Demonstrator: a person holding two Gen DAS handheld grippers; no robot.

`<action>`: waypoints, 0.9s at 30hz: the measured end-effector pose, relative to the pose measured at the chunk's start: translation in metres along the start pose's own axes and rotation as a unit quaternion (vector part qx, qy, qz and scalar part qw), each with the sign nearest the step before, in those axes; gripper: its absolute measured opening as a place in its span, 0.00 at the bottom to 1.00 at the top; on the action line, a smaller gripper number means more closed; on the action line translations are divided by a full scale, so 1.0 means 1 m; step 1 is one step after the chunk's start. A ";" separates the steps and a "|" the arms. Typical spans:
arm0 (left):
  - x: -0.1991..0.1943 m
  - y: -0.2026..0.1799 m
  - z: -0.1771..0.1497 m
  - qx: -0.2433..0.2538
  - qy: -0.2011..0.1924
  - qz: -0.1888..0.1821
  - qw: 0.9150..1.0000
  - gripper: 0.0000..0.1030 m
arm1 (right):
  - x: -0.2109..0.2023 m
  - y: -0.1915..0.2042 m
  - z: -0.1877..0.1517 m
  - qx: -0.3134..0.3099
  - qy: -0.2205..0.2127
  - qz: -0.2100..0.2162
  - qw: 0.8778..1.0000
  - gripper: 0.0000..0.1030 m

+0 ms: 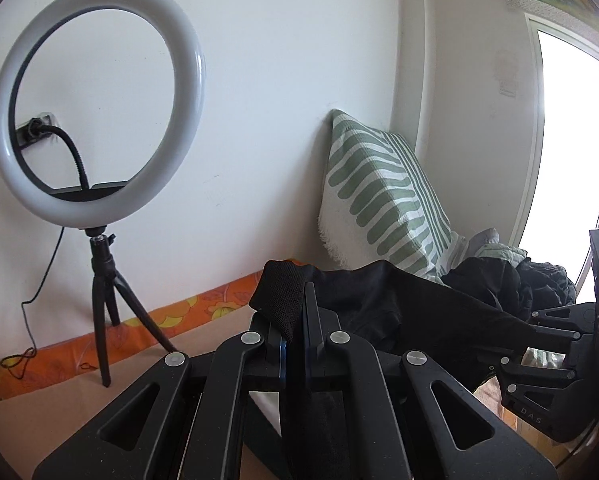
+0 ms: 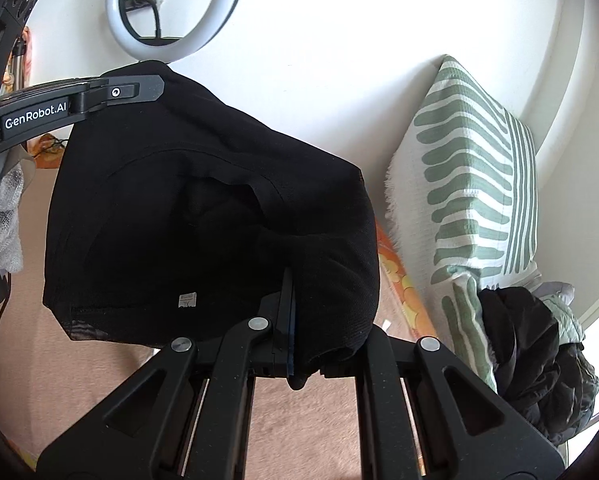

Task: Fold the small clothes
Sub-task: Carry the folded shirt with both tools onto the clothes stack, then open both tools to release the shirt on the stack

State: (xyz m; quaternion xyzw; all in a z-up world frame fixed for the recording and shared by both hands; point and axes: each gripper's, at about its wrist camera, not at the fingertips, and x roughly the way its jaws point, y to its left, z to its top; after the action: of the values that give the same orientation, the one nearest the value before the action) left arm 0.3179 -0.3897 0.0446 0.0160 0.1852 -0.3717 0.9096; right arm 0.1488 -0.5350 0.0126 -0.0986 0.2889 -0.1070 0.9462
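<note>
A small black garment (image 2: 203,216) with a white label hangs stretched in the air between my two grippers. In the right wrist view my right gripper (image 2: 291,296) is shut on one corner, and the cloth drapes over and hides its right finger. My left gripper (image 2: 157,87) comes in from the upper left, shut on the opposite corner. In the left wrist view my left gripper (image 1: 299,296) pinches a ribbed black edge. From there the garment (image 1: 399,304) runs right to the right gripper (image 1: 537,322).
A beige cover (image 2: 99,368) lies below, edged by an orange flowered sheet (image 1: 171,316). A ring light (image 1: 95,120) on a black tripod stands by the white wall. A green-and-white pillow (image 2: 471,168) leans in the corner beside a pile of dark clothes (image 2: 539,364).
</note>
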 end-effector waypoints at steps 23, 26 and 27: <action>0.083 0.022 -0.011 0.003 0.055 0.076 0.996 0.68 | 0.127 -0.056 -0.011 0.084 0.077 0.046 0.992 0.64; 0.077 0.021 -0.008 0.005 0.058 0.074 0.996 0.70 | 0.115 -0.058 -0.012 0.091 0.070 0.040 0.993 0.71; 0.077 0.021 -0.008 0.001 0.061 0.071 0.996 0.71 | 0.113 -0.058 -0.011 0.092 0.070 0.039 0.993 0.71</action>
State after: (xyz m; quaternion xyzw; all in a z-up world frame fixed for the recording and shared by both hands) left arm 0.3803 -0.4249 0.0084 0.0529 0.2381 -0.3044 0.9208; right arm 0.2253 -0.6209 -0.0417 0.0077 0.3474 -0.1028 0.9320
